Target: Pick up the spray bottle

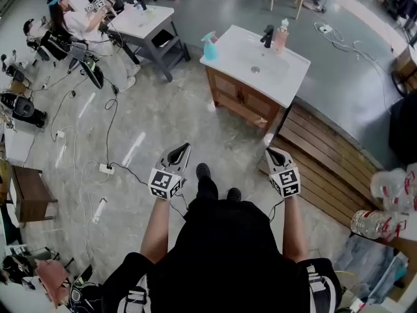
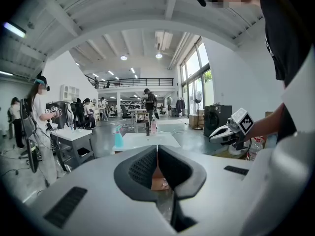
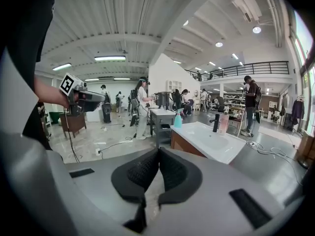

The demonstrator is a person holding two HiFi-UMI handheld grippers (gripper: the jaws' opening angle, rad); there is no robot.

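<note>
My left claw point(image 1: 180, 151): jaws pressed together, nothing pinched; my right claw point(image 1: 274, 152): the same; turquoise plastic spray bottle point(image 1: 209, 46): upright on the left corner of the white-topped wooden washstand point(image 1: 294, 72), far ahead, well apart from both claws.

**Surfaces and Finishes Around the Washstand**

The small teal spray bottle point(image 1: 209, 46) is seen to be of translucent plastic with a smooth sheen. It is set on a white washstand top point(image 1: 287, 77), moulded smooth and glossy, which is carried by a brown wooden cabinet point(image 1: 238, 100) with a satin finish. A matt black tap point(image 1: 268, 36) and a pink translucent plastic bottle point(image 1: 281, 38) are noted there. The pale stone-look floor point(image 1: 163, 119) is polished and reflective. The brown slatted platform point(image 1: 326, 158) is of wood. The left gripper point(image 1: 182, 150) and right gripper point(image 1: 272, 152) are shelled in matt grey plastic, and their black pads point(image 2: 142, 167) are finely ribbed.
</note>
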